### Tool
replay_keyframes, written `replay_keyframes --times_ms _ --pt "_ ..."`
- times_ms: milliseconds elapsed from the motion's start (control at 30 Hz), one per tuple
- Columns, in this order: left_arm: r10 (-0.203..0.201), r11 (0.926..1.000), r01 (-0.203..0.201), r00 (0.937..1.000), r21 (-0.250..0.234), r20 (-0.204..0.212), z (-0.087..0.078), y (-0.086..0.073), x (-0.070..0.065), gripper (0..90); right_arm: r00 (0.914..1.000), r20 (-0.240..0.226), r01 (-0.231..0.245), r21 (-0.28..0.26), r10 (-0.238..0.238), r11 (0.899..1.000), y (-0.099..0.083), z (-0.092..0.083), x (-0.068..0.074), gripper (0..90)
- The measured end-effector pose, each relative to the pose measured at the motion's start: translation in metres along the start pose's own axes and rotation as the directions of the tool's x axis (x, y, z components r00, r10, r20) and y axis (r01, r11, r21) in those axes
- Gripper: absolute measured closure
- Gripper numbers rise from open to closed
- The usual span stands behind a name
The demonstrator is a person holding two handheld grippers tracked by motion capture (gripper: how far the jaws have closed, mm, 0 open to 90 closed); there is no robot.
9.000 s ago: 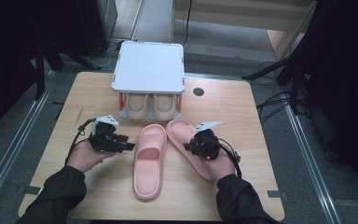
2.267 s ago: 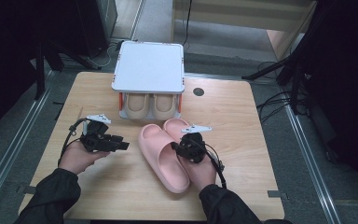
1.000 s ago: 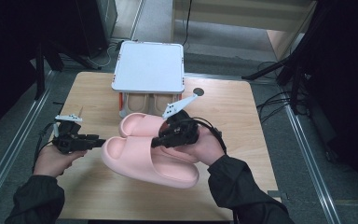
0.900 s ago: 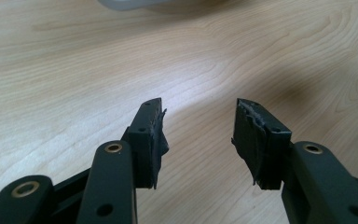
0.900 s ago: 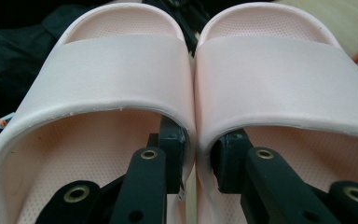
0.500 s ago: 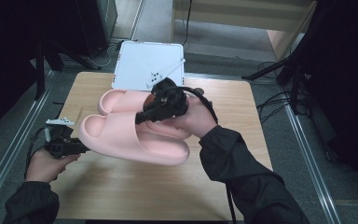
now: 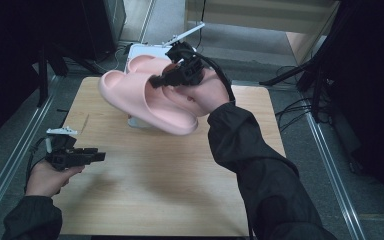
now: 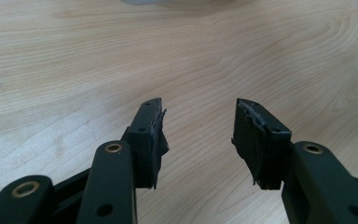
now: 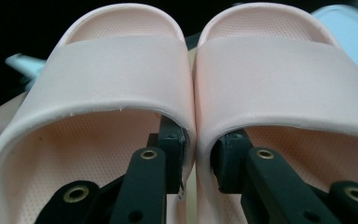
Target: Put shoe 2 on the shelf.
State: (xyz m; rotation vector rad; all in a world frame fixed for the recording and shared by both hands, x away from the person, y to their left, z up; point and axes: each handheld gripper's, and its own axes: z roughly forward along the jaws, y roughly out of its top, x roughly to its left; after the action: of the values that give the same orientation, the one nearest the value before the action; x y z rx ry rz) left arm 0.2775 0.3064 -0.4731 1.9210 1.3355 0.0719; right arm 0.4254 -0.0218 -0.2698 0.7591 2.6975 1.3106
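Observation:
Two pink slippers [image 7: 145, 97] hang side by side in the air over the far part of the wooden table [image 7: 180, 180]. My right gripper [image 7: 167, 80] is shut on their two inner walls, one jaw inside each slipper [image 9: 196, 154]. The straps [image 9: 121, 74] arch above the jaws. My left gripper [image 7: 97, 156] rests low at the table's left edge. Its jaws stand open over bare wood [image 8: 198, 135] with nothing between them.
A white rack [image 7: 137, 50] with a flat top stands at the table's far edge, partly hidden behind the slippers. Metal rails [image 7: 10, 160] run along both sides of the table. Cables lie on the floor at the right.
My right gripper has lifted both slippers up and away toward the far edge, over the white rack. My left gripper has stayed near the left edge.

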Motion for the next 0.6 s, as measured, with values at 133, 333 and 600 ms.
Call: replay_keyframes --times_ms 133,333,600 --pt "-0.003 1.0 0.003 0.9999 -0.004 0.016 0.002 0.002 -0.001 51.6 0.9903 0.122 -0.062 -0.037 0.066 0.997 0.01 0.004 -0.017 76.4" --pt "0.026 0.9995 -0.025 0.9987 -0.02 0.045 0.004 0.007 -0.007 51.7 0.9383 0.272 -0.194 -0.098 0.214 0.976 0.019 0.02 -0.042 76.3" --pt "0.046 0.9989 -0.046 0.9958 -0.001 0.079 0.016 0.016 -0.008 51.8 0.8224 0.433 -0.317 -0.189 0.369 0.929 0.032 0.052 -0.056 76.2"
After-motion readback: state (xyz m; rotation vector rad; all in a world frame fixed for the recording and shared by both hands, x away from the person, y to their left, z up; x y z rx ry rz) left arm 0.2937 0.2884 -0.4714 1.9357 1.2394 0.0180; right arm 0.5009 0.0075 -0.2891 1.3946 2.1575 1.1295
